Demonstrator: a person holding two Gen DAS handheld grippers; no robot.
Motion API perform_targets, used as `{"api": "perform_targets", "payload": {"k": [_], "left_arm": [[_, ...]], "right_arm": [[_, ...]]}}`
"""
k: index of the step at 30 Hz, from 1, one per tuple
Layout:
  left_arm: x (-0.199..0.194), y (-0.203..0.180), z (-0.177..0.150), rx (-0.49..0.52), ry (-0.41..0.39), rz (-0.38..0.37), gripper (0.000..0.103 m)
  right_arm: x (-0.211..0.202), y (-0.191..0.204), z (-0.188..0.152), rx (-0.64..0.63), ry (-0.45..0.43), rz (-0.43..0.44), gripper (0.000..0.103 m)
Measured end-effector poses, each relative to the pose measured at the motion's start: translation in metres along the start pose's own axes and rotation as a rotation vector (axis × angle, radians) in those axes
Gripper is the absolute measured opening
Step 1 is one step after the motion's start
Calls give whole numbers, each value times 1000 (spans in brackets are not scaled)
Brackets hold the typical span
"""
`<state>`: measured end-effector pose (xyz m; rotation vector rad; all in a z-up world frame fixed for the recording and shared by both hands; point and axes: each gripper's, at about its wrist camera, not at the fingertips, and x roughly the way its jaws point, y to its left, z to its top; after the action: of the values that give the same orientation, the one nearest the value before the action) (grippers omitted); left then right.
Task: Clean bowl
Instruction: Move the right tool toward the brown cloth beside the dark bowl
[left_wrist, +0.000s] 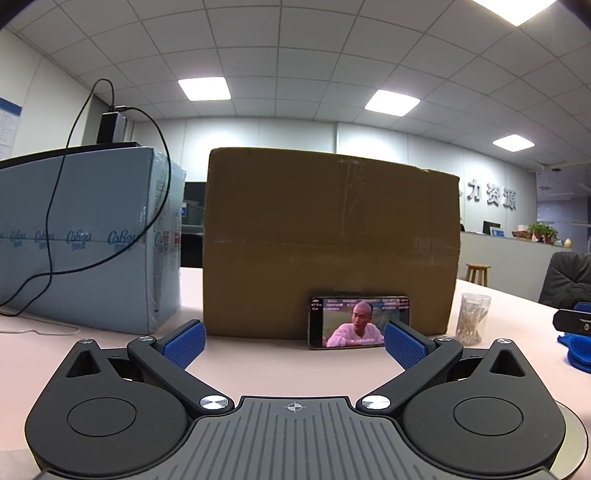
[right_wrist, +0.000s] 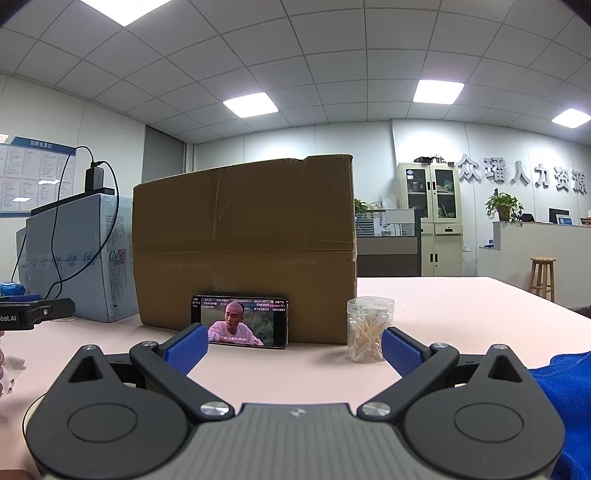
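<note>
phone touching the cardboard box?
Touching. Right wrist view: the phone stands on its long edge, propped back against the cardboard box, no gap visible.

The pale pink table carries a cardboard box ahead of the fingers. A phone leans against it. A cotton-swab jar stands beside the right finger.

Both wrist cams low over table, facing shared box & phone.
</note>
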<state>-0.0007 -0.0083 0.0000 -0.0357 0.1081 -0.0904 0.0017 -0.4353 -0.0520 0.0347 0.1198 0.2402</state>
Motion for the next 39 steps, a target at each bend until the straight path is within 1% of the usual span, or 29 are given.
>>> {"api": "perform_targets", "payload": {"k": [8, 13, 17, 21, 25, 31, 37, 39], "left_arm": [[-1, -3, 0, 16, 7, -36, 103], [-3, -4, -1, 25, 16, -93, 103], [-4, -6, -1, 41, 37, -138, 103], [-4, -10, -2, 60, 44, -164, 103], [-4, -11, -3, 64, 69, -181, 103], [-8, -15, -4, 97, 89, -210, 103], [-11, -17, -5, 115, 90, -195, 103], [-12, -18, -5, 114, 89, -193, 103]], "right_arm": [[-3, -4, 1, 27, -14, 30, 101], [-5, -9, 2, 55, -18, 79, 99], [-6, -12, 4, 73, -13, 130, 95], [-6, -13, 6, 86, 29, 173, 89], [-15, -8, 11, 31, 67, 227, 88], [-34, 10, 12, -30, 151, 345, 88], [-48, 29, 11, -51, 248, 485, 88], [-50, 37, 9, -49, 296, 525, 86]]}}
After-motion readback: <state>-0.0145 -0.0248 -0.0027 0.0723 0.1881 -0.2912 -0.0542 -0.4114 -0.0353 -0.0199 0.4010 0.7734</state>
